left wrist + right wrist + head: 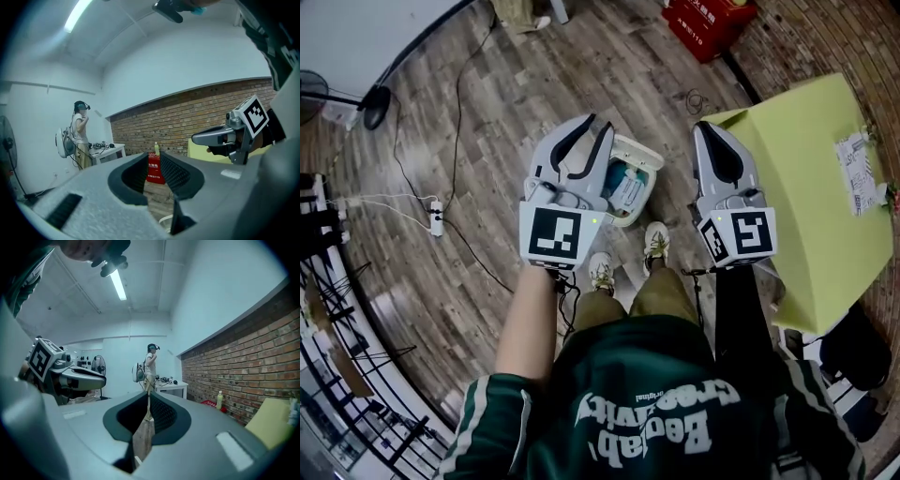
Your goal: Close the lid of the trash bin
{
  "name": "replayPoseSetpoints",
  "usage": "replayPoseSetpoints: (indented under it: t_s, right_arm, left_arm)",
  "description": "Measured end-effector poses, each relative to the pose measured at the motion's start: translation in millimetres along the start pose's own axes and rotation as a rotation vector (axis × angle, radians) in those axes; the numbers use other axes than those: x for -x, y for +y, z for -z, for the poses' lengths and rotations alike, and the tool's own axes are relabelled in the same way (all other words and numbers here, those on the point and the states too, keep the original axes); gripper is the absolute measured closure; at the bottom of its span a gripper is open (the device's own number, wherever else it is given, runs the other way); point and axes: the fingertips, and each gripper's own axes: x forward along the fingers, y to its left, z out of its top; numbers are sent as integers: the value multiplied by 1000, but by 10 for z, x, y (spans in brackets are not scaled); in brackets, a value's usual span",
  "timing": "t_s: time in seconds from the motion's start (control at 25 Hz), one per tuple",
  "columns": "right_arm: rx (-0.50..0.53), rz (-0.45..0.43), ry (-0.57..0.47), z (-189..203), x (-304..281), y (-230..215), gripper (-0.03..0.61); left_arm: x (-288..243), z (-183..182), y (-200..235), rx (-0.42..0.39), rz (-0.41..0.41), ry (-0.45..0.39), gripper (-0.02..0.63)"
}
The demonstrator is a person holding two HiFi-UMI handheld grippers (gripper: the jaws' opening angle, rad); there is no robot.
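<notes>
Head view: standing over the trash bin (pixel 652 178) on the wooden floor (pixel 534 84), just ahead of the shoes (pixel 656 242). Seeing into its open mouth, down to bluish contents. Guessing at the lid (pixel 639 150) being tipped up along the far edge, without managing to make it out clearly. Holding the left gripper (pixel 594 127) over the bin's left side, jaws spread and carrying nothing. Holding the right gripper (pixel 705 127) off to the bin's right, beside the yellow table (pixel 806 178), jaws pressed together.

Left gripper view: looking almost level between jaws standing apart and empty. Catching a red crate (pixel 154 169) against the brick wall (pixel 187 117) through the gap, and a sliver of white low down, probably the bin's rim.

Right gripper view: looking along jaws closed to a thin slit, gripping nothing. Noticing another person (pixel 150 364) standing far off by a white desk (pixel 173 387).

Judging the step: approaching, not yet touching bin or lid. Next move likely calling for getting a gripper down behind the raised lid, then pushing it over and down until seated, needing no grasp at all.
</notes>
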Motion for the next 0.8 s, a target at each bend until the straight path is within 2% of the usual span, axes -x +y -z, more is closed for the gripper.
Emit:
replayPoseSetpoints:
  t_s: [0.2, 0.56, 0.8]
  right_arm:
    - [-27, -41, 21, 316, -185, -336, 557]
    - [-62, -105, 87, 989, -299, -690, 566]
    - [-66, -131, 117, 1393, -336, -808, 566]
  left_arm:
    - [-445, 237, -130, 6, -10, 41, 531]
    - [-1014, 735, -318, 8, -14, 118, 531]
    - [-1199, 1219, -388, 81, -40, 164, 537]
